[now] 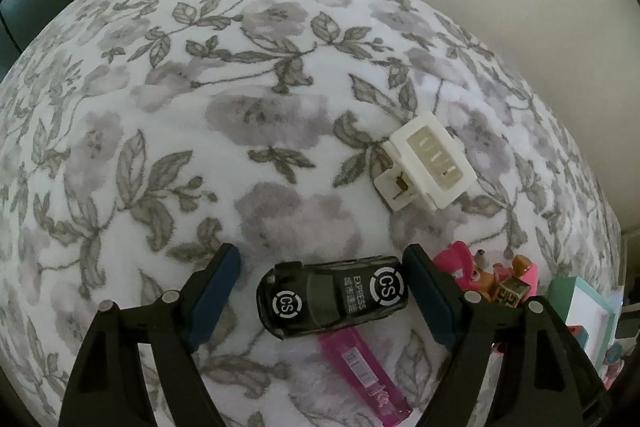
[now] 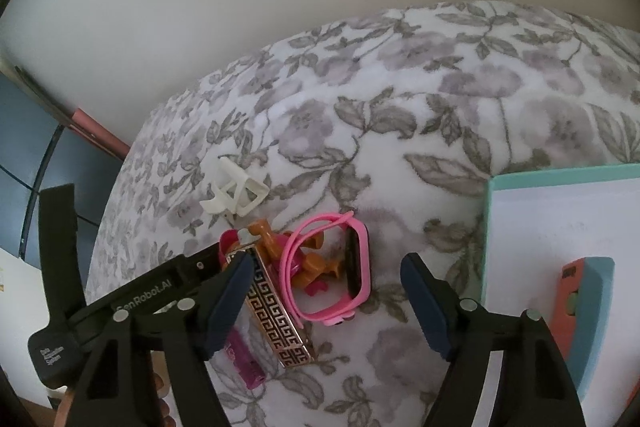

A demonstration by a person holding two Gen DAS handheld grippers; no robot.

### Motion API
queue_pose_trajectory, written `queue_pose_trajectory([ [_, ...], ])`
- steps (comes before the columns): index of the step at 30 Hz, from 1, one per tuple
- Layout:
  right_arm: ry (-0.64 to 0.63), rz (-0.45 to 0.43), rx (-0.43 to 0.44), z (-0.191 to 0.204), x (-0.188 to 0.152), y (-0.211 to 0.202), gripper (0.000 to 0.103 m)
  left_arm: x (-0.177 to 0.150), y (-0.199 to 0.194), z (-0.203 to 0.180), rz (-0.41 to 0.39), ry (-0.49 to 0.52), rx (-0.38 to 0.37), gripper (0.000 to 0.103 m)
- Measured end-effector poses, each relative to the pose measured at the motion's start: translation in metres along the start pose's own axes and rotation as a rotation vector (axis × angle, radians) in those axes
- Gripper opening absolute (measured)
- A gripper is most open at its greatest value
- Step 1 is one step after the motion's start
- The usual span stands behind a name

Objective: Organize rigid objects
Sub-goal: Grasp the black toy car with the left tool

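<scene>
— Progress looks slight to us. Inside the teal box (image 2: 560, 179) we see only one blue and coral item (image 2: 580, 307); nearly everything else lies loose on the flowered blanket (image 1: 180, 107).

— What is left out?

— We count the black toy car (image 1: 332, 295), the magenta lighter (image 1: 366, 371) partly under it, the white hair clip (image 1: 426, 167), the pink watch (image 2: 332, 267), the patterned metal bar (image 2: 276, 307) and an orange toy (image 2: 312, 261) that may be a small figure; it is too tangled to tell.

— And our tongs?

— The left tongs (image 1: 322, 295) stand apart, straddling the car without pressing it. The right tongs (image 2: 328, 303) are apart too, holding nothing, poised over the watch.

— Room to move?

— We have wide bare blanket beyond the car. The pile is crowded, pieces touching, and the left tongs sit just beside it. The box wall lies near the right tongs' right side, and the blanket's far edge meets the wall.
</scene>
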State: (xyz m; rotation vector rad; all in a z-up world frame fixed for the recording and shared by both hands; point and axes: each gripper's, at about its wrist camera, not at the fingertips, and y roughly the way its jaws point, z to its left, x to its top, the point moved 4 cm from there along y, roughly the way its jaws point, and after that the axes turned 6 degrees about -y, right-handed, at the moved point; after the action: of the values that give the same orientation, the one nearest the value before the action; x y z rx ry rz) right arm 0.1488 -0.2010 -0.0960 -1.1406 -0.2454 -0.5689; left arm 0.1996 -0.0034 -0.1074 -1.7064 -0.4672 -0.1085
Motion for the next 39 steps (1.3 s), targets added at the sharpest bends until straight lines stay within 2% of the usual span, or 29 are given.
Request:
queue_pose_trajectory([
  [5, -0.001, -0.001, 0.007, 0.004, -0.001, 0.001, 0.075, 0.003, -0.006, 0.013, -0.011, -0.021, 0.048, 0.084],
  [10, -0.001, 0.0, 0.027, 0.006, 0.0, 0.002, 0.074, 0.006, -0.01, 0.026, -0.005, -0.05, 0.061, 0.084],
  [12, 0.009, 0.001, 0.028, 0.004, 0.0, 0.001, 0.07, 0.005, -0.011, 0.025, -0.001, -0.048, 0.065, 0.084],
  [20, 0.021, 0.006, 0.001, -0.003, 0.0, -0.001, 0.069, 0.004, -0.008, 0.02, 0.028, -0.045, 0.058, 0.084],
  [24, 0.008, 0.004, -0.002, 0.001, 0.0, 0.001, 0.07, 0.002, -0.001, 0.011, 0.056, -0.035, 0.027, 0.084],
  [28, 0.013, 0.004, 0.004, 0.001, 0.0, 0.001, 0.068, -0.001, 0.005, 0.004, 0.061, -0.002, 0.046, 0.084],
  [31, 0.017, 0.004, -0.014, -0.003, 0.0, 0.0, 0.063, 0.0, 0.004, 0.006, 0.066, -0.022, 0.06, 0.077],
  [37, -0.028, 0.024, -0.015, 0.008, -0.002, 0.006, 0.063, -0.001, 0.004, 0.004, 0.068, -0.005, 0.061, 0.071],
  [39, -0.052, 0.03, -0.044, 0.011, -0.003, 0.009, 0.063, -0.001, 0.004, 0.002, 0.068, 0.004, 0.057, 0.069],
])
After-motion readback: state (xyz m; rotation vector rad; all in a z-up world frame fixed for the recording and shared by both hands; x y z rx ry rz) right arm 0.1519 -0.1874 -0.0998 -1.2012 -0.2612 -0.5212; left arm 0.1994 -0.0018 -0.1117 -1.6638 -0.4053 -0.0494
